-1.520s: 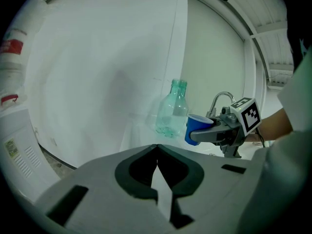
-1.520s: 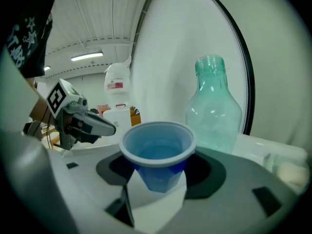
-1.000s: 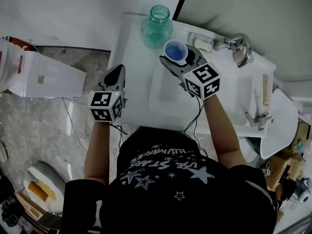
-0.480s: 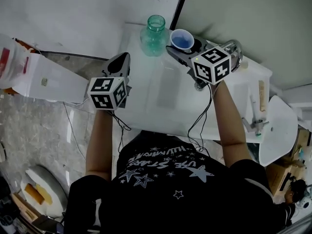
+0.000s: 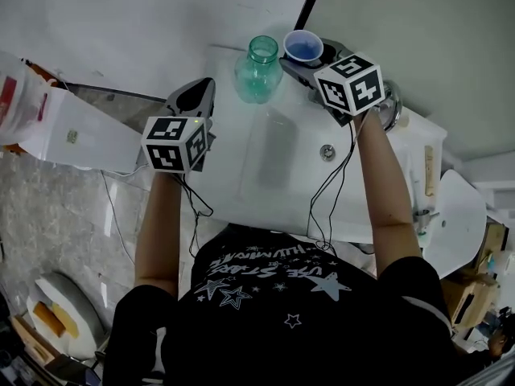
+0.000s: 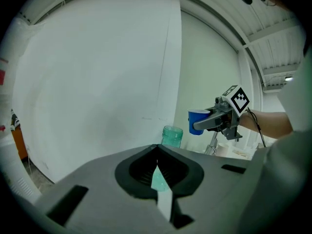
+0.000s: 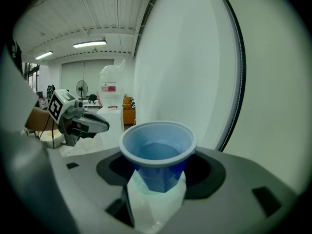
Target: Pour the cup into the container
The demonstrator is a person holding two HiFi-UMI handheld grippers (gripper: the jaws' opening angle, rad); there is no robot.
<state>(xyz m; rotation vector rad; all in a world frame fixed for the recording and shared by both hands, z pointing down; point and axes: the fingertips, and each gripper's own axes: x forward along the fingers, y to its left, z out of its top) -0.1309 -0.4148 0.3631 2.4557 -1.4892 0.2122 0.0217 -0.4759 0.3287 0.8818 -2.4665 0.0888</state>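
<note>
Between right claw (image 7: 157, 182) jaws, blue cup (image 7: 158, 150), upright

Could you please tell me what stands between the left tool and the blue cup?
The green glass jar stands between the left tool and the blue cup; the head view shows it best.

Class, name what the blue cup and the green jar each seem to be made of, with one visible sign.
Blue cup: probably thin plastic; the wall is smooth and slightly glossy, with a rolled rim. Green jar: tinted glass or clear plastic, unclear which; it is see-through and glossy, with a ringed neck.
</note>
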